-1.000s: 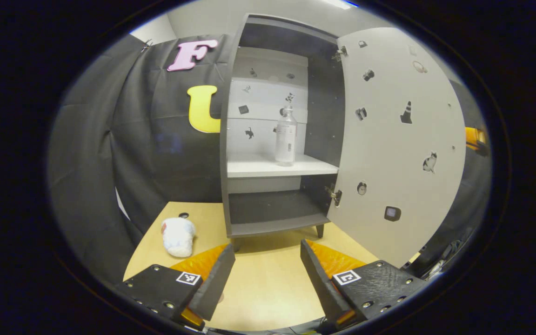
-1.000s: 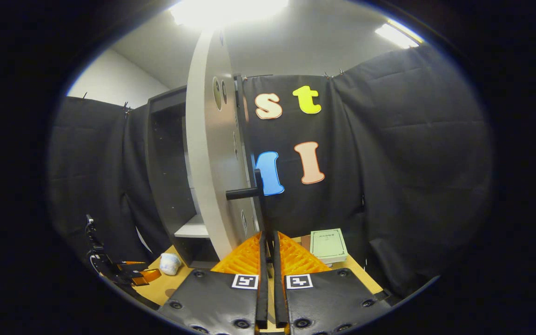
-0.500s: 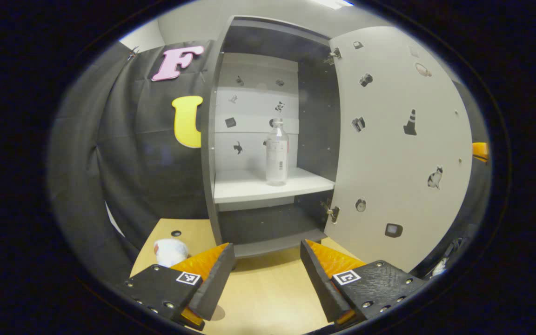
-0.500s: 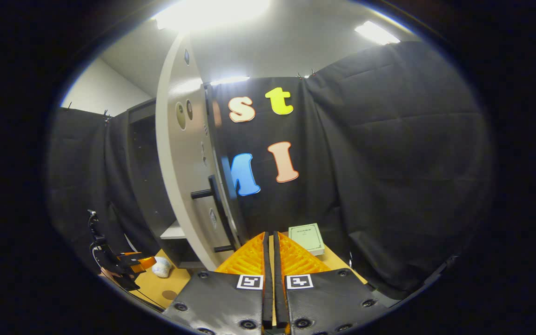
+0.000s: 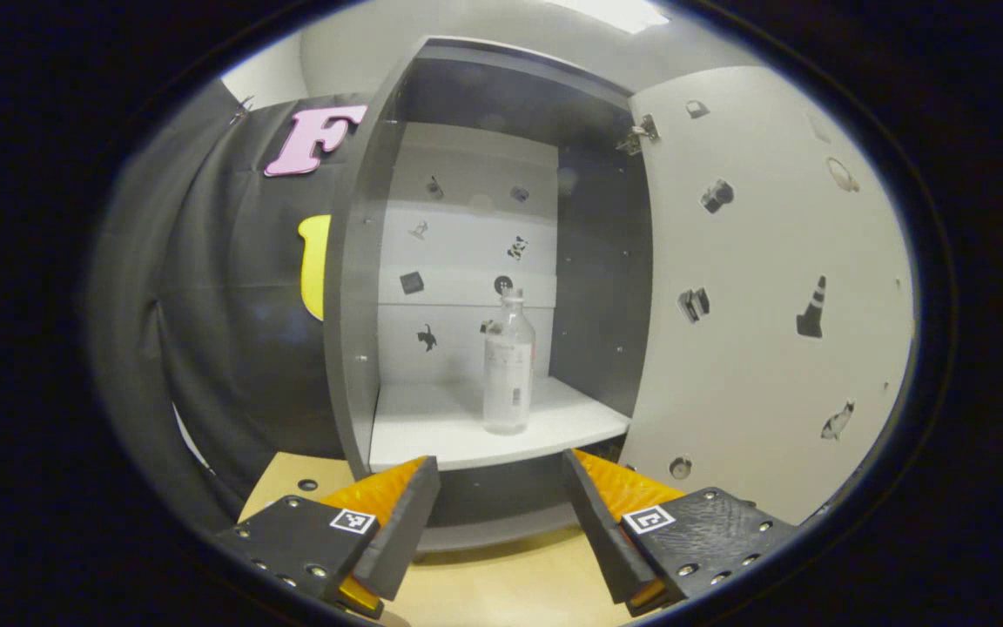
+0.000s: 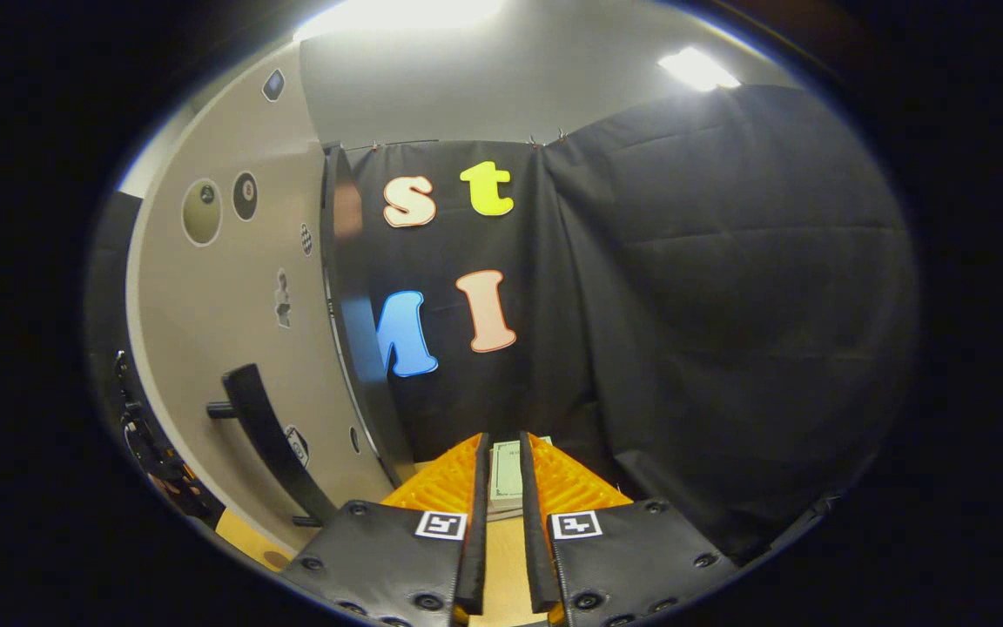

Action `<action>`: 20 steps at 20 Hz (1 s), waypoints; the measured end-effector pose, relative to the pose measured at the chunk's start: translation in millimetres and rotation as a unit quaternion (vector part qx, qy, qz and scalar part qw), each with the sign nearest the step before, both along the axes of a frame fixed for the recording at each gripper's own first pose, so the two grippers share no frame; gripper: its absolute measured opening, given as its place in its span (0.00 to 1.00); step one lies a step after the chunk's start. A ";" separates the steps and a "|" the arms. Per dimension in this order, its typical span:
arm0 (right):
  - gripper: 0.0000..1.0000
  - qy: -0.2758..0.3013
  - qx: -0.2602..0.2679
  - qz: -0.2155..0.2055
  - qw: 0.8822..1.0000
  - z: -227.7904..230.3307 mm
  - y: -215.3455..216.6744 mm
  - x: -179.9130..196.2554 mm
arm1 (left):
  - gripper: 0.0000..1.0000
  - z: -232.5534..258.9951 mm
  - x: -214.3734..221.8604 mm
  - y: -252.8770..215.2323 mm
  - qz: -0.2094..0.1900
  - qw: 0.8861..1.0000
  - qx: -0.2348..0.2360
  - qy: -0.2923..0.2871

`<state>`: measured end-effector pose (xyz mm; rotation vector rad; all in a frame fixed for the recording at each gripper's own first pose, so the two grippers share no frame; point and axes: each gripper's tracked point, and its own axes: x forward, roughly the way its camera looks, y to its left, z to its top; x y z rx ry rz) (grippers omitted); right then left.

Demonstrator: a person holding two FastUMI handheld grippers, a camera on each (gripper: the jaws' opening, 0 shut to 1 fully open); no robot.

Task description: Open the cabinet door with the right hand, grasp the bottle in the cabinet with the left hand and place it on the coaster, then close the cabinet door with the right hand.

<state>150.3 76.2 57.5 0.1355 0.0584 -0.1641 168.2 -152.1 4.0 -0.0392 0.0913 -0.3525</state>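
A clear plastic bottle [image 5: 508, 370] stands upright on the white shelf [image 5: 467, 431] inside the grey cabinet [image 5: 353, 305]. The cabinet door [image 5: 771, 305] is swung wide open to the right, its inner face dotted with small stickers. My left gripper [image 5: 499, 468] is open, level with the shelf's front edge and just short of the bottle, which lines up with the gap between the fingers. In the right gripper view the door's outer face [image 6: 223, 313] and its black handle [image 6: 262, 431] lie to the left. My right gripper [image 6: 502, 446] is apart from the handle, fingers slightly parted and holding nothing.
The cabinet stands on a light wooden table [image 5: 501, 592]. A pale green book [image 6: 507, 470] lies on the table beyond the right gripper's fingers. Black cloth walls close in the booth on the left and right.
My left gripper has moved in and up toward the shelf; the bottle looks bigger and nearer. The right gripper has swung right, away from the door handle, and its fingers have parted a little.
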 end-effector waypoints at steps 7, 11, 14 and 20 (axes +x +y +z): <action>0.81 0.010 0.033 -0.003 0.999 -15.4 -18.8 52.8 | 0.86 34.5 73.0 -18.0 -0.007 0.998 0.031 -0.050; 0.99 0.026 0.026 -0.027 0.999 -19.9 -38.0 79.4 | 0.86 30.5 107.8 -36.8 -0.024 0.997 0.045 -0.054; 0.98 0.031 0.008 -0.043 0.999 -24.2 -46.8 86.7 | 0.86 23.7 129.6 -47.1 -0.030 0.998 0.028 -0.041; 0.98 0.050 0.009 -0.074 0.996 -36.7 -66.6 97.2 | 0.87 8.6 166.8 -64.5 -0.041 0.999 0.013 -0.018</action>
